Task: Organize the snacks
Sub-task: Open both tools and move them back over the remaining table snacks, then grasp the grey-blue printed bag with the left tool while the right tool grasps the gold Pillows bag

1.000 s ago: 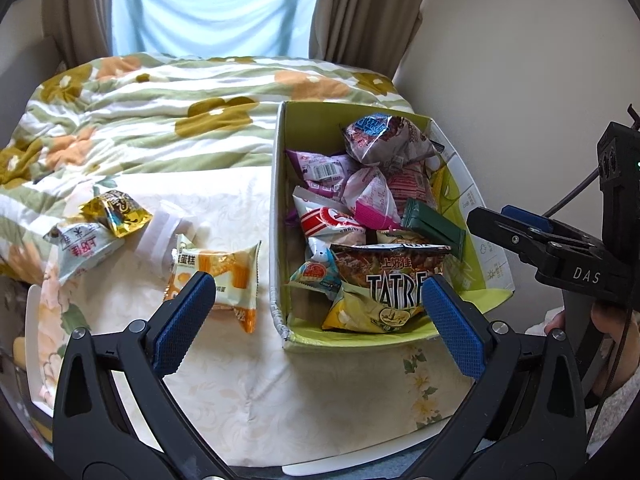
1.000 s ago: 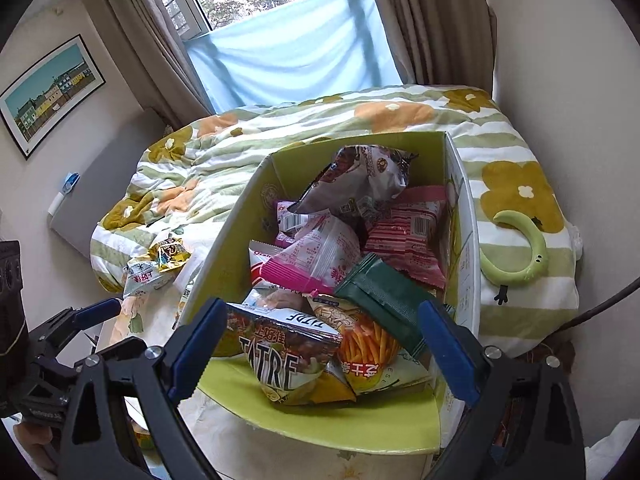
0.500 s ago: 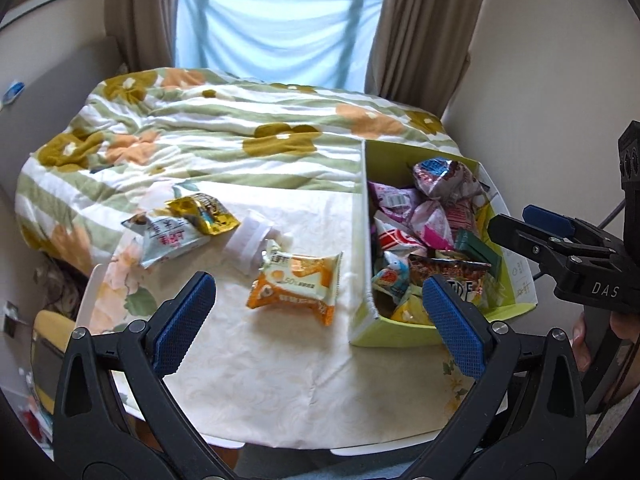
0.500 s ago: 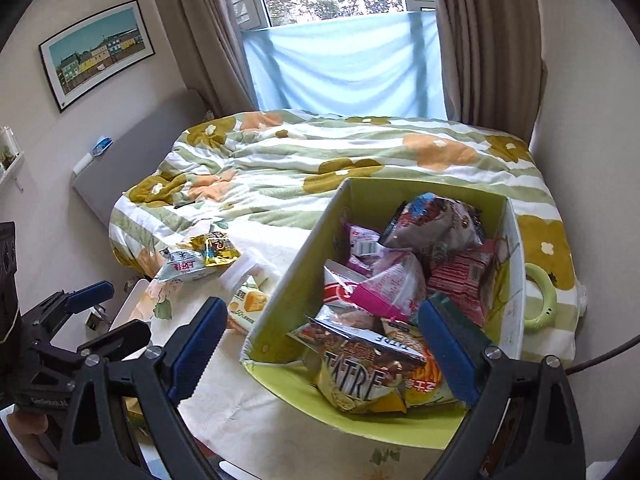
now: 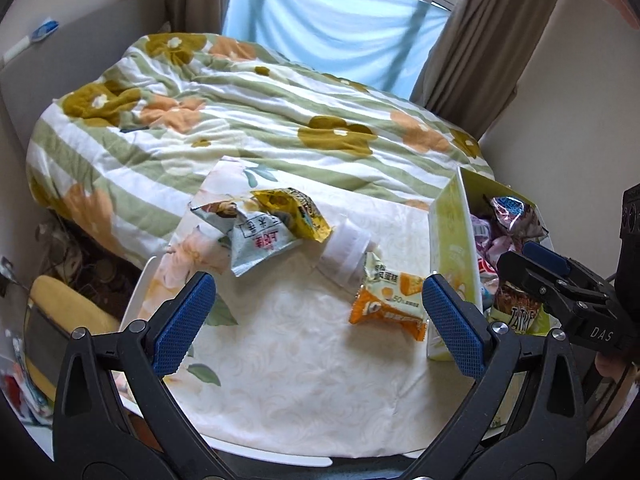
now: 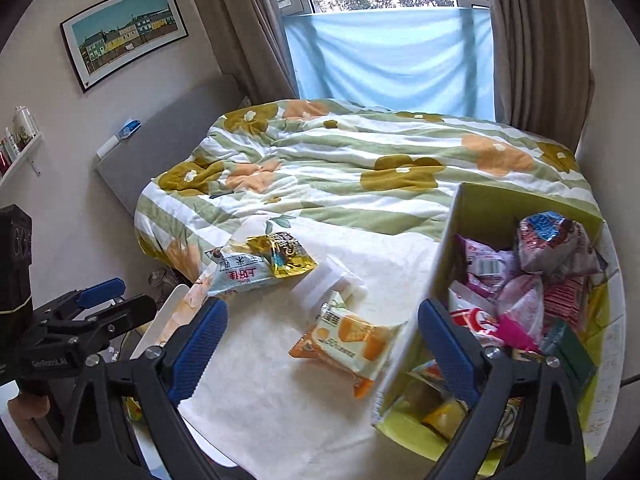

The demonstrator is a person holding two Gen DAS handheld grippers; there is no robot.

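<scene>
Both grippers have drawn back and swung leftward since a second ago, so the loose packets now fill our view where the box did. We find the left gripper (image 5: pixel 318 320) spread wide and empty above the table (image 5: pixel 304 392), and the right gripper (image 6: pixel 322 346) equally wide, carrying nothing. Between the right gripper's fingers lies the orange packet (image 6: pixel 346 340), just beside the green box (image 6: pixel 416 344). A white tub (image 5: pixel 344 254) lies on its side touching that packet. Farther out, a pale blue packet (image 5: pixel 260 242) and a yellow packet (image 5: pixel 294 212) overlap near the table's far edge. We judge the wide stance a preparation for the orange packet, nearest the already crowded box; three packets and the tub remain outside.
</scene>
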